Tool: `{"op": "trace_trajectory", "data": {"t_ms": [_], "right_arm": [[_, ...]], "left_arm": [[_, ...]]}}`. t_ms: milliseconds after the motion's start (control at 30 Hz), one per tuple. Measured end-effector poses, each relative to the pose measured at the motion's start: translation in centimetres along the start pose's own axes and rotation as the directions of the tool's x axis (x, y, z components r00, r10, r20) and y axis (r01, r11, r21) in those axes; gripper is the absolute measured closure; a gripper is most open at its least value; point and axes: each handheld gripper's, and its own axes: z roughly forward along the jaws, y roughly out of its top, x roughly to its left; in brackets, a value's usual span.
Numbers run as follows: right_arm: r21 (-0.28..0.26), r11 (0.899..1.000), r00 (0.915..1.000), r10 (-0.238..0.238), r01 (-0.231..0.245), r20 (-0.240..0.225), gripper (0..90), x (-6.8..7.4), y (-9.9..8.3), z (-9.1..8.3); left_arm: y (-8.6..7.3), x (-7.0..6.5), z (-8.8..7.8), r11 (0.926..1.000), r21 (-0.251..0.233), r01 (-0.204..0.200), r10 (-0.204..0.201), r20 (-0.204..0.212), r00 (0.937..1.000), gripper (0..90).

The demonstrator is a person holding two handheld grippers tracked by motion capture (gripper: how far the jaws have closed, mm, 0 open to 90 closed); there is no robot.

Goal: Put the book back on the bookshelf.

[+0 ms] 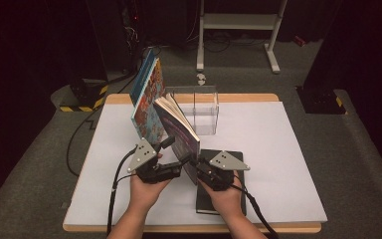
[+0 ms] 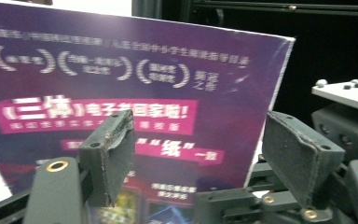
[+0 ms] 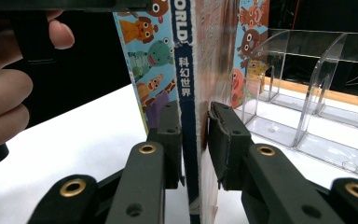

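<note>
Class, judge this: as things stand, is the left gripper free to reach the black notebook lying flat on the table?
Probably not directly. The purple magazine, upright in the right gripper, and that hand stand between the open left gripper and the black notebook.

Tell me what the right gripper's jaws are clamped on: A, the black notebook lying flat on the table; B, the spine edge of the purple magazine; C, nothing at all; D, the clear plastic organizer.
B: in the right gripper view the right gripper has its jaws pressed on either side of the purple magazine at its spine, which stands upright between them.
</note>
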Motion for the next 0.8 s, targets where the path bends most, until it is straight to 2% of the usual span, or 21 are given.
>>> {"op": "trace_trajectory", "data": {"t_ms": [233,400,567,800], "right_arm": [[0.001,1.0,1.0,-0.007,0.007,-0.006,74.0,0.2,-0.1,0.1],[0.027,0.999,0.9991,-0.035,0.036,-0.025,68.5,0.9,-0.4,0.1],[0.054,0.999,0.9981,-0.003,0.006,-0.062,68.3,0.5,-1.2,-0.3],[0.058,0.998,0.997,0.028,-0.024,-0.073,69.8,0.4,-1.4,-0.4]], "left_arm": [[0.1,-0.9,1.3,0.9997,0.024,0.009,-0.009,0.001,1.0,25.0],[-0.2,-0.9,1.4,0.9995,0.031,0.009,-0.008,-0.03,0.9995,25.6],[-0.4,-0.7,1.5,0.9989,0.042,0.02,-0.018,-0.044,0.9989,26.5],[-0.3,-0.9,1.7,0.9986,0.05,0.014,-0.011,-0.06,0.9982,28.2]]}}
